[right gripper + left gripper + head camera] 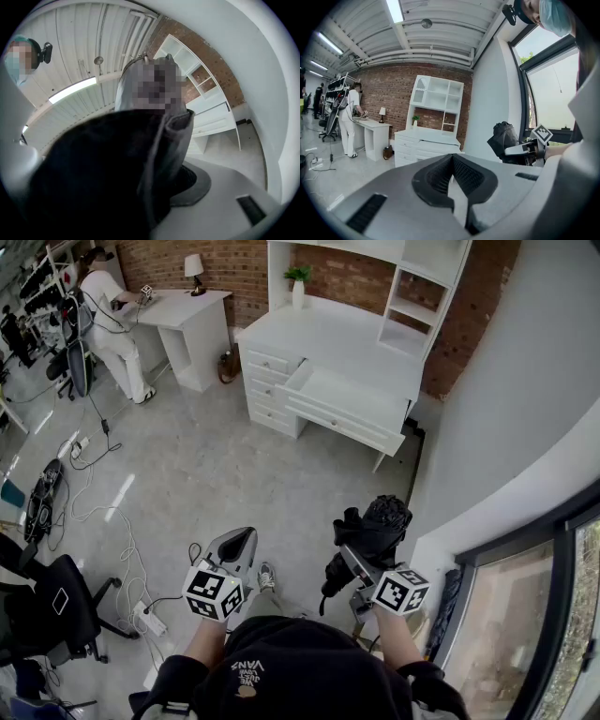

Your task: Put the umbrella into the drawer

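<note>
A folded black umbrella is clamped in my right gripper, held in the air above the grey floor; it fills the right gripper view as the umbrella between the jaws. The left gripper view shows the umbrella and right gripper to my right. My left gripper is shut with nothing in it, its fingertips touching. Ahead stands the white desk with its wide drawer pulled open and nothing visible in it.
A white wall and a window run along my right. A person stands at a second white table far left. Cables and a power strip lie on the floor beside a black office chair.
</note>
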`<state>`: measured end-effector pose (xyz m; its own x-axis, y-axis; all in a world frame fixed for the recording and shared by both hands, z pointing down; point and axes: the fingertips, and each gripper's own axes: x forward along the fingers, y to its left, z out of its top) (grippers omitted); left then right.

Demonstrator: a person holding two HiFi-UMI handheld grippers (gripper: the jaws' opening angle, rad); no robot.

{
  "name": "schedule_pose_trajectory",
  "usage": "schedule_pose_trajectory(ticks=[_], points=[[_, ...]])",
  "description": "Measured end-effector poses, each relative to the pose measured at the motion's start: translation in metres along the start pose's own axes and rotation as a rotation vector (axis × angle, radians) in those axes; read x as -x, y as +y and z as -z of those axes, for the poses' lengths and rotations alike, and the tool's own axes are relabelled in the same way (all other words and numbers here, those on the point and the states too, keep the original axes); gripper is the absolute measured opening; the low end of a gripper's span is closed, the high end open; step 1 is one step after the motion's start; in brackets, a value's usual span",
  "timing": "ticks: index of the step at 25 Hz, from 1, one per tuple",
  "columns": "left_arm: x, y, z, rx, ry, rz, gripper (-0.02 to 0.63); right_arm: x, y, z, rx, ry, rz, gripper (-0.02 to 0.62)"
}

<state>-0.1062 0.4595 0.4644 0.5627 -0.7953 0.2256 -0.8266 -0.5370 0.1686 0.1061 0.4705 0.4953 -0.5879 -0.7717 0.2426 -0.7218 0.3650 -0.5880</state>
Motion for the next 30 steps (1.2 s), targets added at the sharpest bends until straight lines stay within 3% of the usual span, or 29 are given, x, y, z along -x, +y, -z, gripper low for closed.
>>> schedule_pose_trajectory(ticks=[15, 30], points=[[-0.011, 0.007, 0.014, 0.028, 0.025, 0.012, 0.006, -0.007, -0.005, -0.003, -0.017, 0.006, 0.01, 0.247], [-0.109, 0.13, -0.035, 0.041, 0.0, 0.024, 0.006, -0.147, -0.03, -0.076, -0.025, -0.011, 0.054, 0.247]])
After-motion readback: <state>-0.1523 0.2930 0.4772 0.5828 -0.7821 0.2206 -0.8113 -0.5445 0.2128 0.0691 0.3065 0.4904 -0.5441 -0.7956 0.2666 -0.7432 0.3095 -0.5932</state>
